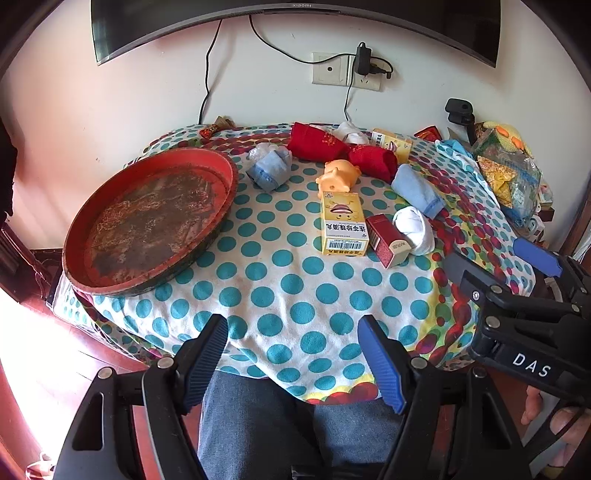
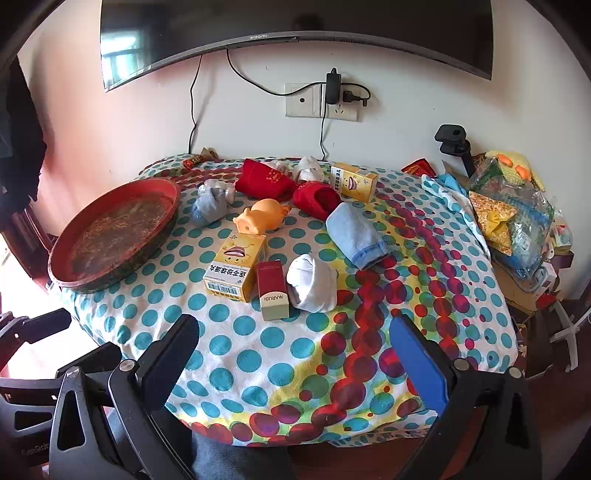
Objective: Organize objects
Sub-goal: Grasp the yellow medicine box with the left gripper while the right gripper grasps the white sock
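Note:
A round red tray (image 1: 77, 236) (image 2: 62, 254) sits at the table's left. At the middle lie a yellow medicine box (image 1: 343, 225) (image 2: 236, 267), a red MARUBI box (image 1: 388, 240) (image 2: 272, 290), a white sock ball (image 1: 413, 229) (image 2: 314, 282), an orange pig toy (image 1: 338, 175) (image 2: 262, 216), blue socks (image 1: 417, 190) (image 2: 360, 234) and red socks (image 1: 373, 160) (image 2: 317, 197). My left gripper (image 1: 293, 363) is open and empty over the near table edge. My right gripper (image 2: 295, 365) (image 1: 517, 266) is open and empty, to the right of the left one.
A second yellow box (image 2: 352, 182) and more rolled socks (image 2: 210, 206) lie at the back. A pile of bags and toys (image 2: 517, 214) crowds the right edge. A wall with a socket (image 2: 321, 101) and a TV (image 2: 295, 22) stands behind. My legs (image 1: 277, 424) are below the near edge.

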Motion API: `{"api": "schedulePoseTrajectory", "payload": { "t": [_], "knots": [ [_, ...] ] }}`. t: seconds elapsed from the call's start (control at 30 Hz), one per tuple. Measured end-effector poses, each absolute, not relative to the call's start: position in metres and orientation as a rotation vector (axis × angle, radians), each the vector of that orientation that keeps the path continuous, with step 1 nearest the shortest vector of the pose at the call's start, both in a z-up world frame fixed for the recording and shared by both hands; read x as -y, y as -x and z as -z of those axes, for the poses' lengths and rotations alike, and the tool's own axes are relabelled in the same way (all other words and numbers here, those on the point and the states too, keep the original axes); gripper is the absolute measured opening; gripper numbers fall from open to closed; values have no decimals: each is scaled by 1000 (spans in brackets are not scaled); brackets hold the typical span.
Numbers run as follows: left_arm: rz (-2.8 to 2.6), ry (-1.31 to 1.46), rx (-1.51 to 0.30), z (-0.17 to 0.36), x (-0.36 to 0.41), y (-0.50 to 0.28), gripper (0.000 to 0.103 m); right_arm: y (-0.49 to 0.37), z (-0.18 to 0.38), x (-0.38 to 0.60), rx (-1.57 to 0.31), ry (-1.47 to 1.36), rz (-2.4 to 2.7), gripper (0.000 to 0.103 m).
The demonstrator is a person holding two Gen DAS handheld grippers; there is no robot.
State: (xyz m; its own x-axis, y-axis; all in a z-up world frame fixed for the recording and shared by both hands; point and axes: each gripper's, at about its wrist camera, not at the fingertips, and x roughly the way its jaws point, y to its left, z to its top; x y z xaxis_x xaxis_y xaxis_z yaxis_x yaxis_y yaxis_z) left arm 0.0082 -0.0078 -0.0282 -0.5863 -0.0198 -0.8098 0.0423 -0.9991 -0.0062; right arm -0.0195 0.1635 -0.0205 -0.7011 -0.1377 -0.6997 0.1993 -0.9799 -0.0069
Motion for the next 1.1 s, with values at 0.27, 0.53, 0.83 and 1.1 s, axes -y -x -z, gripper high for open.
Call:
{"api": "schedulePoseTrajectory", "payload": {
  "t": [0.27,0.53,0.83,1.1],
  "knots": [
    [2771,-1446,-92,38,18,1,75,22,24,-165,-123,-1070,2725,101],
    [2738,-1477,-29,51,21,15,75,36,43,-178,-38,-1160,2663,79],
    [2750,-1515,49,63,9,40,75,62,63,-182,-24,-1232,2616,58],
    [2755,-1587,92,74,-5,66,75,95,80,-186,6,-1281,2600,58]
  ]
}}
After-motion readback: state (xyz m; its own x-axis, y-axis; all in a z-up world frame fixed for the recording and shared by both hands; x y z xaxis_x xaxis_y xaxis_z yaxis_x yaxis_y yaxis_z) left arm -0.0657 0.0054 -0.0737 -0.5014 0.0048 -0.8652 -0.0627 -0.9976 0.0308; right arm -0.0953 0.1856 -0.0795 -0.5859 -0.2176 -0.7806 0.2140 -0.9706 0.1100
